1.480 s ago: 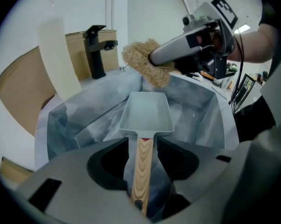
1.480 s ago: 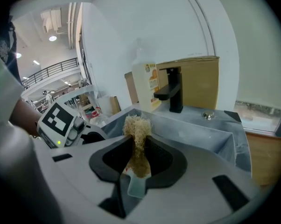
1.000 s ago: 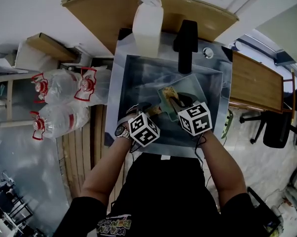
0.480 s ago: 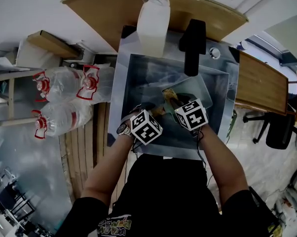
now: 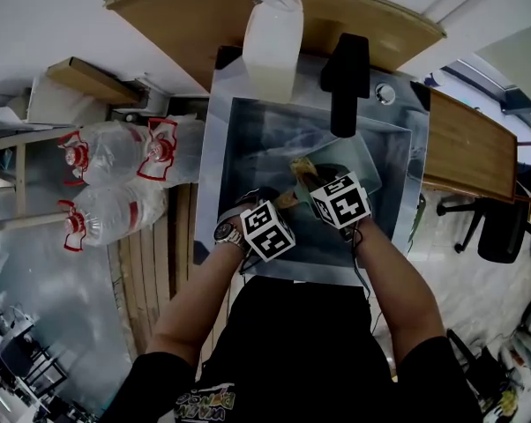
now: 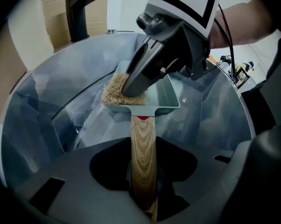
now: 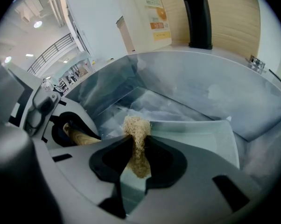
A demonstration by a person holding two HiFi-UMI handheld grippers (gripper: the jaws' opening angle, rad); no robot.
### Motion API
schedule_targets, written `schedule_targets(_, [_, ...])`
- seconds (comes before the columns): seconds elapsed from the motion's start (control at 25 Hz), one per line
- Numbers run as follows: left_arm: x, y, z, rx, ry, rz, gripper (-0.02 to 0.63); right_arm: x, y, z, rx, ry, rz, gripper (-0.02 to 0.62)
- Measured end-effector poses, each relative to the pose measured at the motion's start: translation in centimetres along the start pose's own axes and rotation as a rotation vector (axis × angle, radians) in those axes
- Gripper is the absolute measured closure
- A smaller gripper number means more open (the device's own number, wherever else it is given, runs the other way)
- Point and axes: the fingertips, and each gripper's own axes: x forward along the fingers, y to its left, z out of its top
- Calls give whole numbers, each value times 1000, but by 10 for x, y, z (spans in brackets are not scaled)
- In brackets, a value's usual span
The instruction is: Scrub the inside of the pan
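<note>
pan (image 6: 163, 98) in sink (image 5: 248, 139) | likely stiff, light, wet-slick | left tool (image 6: 143, 183) just closing, clamped on wood handle (image 6: 143, 141), best hold | right tool (image 7: 138, 158) pinches scrubber (image 7: 136, 127) inside pan

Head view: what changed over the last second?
Right claw, shut on the tan scrub pad, sank deeper into the sink toward the square pan. Left claw has just been closing its jaws, with the wooden handle between them. Pan and sink stayed put; the pad stayed gripped.
</note>
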Motion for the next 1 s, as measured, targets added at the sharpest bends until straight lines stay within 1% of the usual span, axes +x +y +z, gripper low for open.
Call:
schedule_targets(0.24, [0, 0, 0, 0, -4, -17, 442, 1, -1, 0, 1, 6, 2, 499])
schedule_targets(0.52, [1, 0, 0, -6, -11, -17, 445, 2, -6, 0, -4, 20, 2, 499])
schedule_targets(0.68, [0, 0, -1, -1, -8, -13, 445, -1, -20, -1, 9, 27, -35, 499])
schedule_targets(1.0, [0, 1, 0, 2, -13, -8, 445, -16, -72, -11, 132, 51, -138, 499])
